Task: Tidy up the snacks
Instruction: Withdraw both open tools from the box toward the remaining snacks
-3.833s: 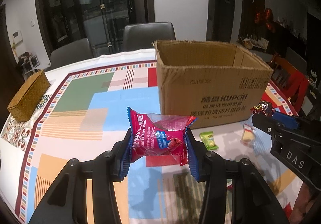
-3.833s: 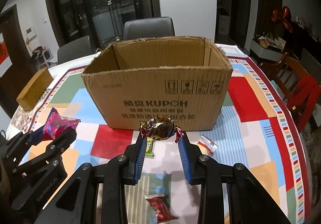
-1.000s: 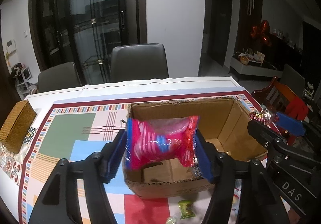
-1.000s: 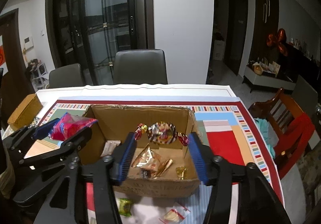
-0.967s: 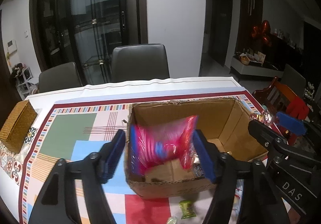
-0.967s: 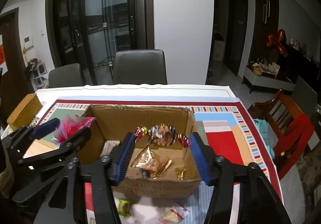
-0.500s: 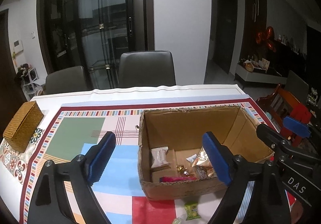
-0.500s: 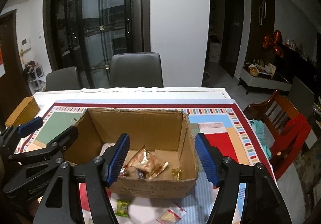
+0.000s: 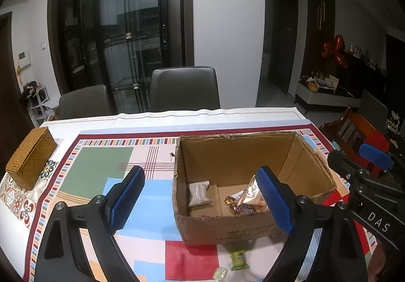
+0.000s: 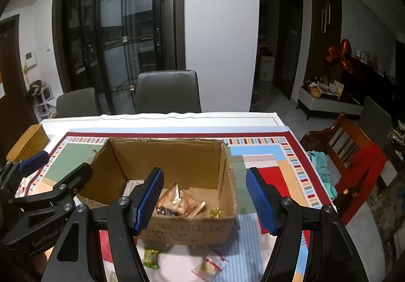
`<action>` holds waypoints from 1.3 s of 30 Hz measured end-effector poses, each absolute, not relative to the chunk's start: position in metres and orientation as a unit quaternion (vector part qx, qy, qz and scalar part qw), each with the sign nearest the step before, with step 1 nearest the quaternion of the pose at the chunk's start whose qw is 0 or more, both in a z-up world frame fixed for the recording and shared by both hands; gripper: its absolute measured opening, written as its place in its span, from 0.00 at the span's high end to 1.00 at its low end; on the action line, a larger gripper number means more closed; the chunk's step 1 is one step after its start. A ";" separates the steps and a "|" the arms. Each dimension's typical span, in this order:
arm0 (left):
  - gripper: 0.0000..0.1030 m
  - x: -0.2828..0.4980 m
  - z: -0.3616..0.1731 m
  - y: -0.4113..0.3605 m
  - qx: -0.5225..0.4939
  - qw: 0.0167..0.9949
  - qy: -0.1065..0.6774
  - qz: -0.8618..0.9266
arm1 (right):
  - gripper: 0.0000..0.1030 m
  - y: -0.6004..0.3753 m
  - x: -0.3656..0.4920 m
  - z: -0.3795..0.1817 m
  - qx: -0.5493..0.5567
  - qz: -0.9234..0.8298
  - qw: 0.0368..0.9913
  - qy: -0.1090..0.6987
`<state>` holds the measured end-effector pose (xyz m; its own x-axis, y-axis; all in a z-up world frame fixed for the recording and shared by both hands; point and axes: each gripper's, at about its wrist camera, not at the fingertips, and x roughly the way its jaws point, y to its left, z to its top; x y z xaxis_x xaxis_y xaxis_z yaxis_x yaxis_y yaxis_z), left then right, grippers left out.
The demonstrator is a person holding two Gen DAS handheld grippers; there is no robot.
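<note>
An open cardboard box (image 9: 227,229) (image 10: 192,231) stands on the table and holds several wrapped snacks (image 9: 246,199) (image 10: 181,202), among them a white packet (image 9: 198,192). My left gripper (image 9: 201,202) is open and empty, held above the box's near left part. My right gripper (image 10: 205,199) is open and empty above the box's near right part. A green candy (image 9: 238,259) (image 10: 151,258) and a pale wrapped sweet (image 9: 220,273) lie on the table in front of the box. A clear packet with a yellow sweet (image 10: 210,265) lies beside them.
A colourful patterned tablecloth (image 9: 101,168) covers the table. A woven brown box (image 9: 31,156) sits at the far left. Grey chairs (image 9: 184,88) stand behind the table. A wooden chair with red cloth (image 10: 354,168) is at the right.
Both grippers rose from the table to above the box and opened. The pink packet and the foil candy dropped into the box; both jaws now stand wide and empty.
</note>
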<state>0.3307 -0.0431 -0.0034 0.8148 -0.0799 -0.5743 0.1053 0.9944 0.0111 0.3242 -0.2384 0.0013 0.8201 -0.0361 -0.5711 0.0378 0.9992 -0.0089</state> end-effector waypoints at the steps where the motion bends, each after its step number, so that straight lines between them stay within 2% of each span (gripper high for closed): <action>1: 0.12 0.330 -0.003 -0.043 0.022 0.952 0.300 -0.048 | 0.34 -0.238 0.324 0.002 0.002 -0.019 0.954 0.299; 20: 0.12 0.307 -0.003 -0.043 0.031 0.953 0.298 -0.051 | 0.34 -0.241 0.318 0.002 0.001 -0.022 0.953 0.302; 39: 0.12 0.271 -0.027 -0.059 0.032 0.939 0.338 -0.056 | 0.34 -0.252 0.293 -0.013 -0.001 -0.023 0.938 0.345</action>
<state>0.2708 -0.0594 -0.0272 0.7646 -0.0834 -0.6391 0.1271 0.9916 0.0226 0.2928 -0.2520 -0.0128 0.7603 -0.0437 -0.6481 0.0419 0.9990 -0.0182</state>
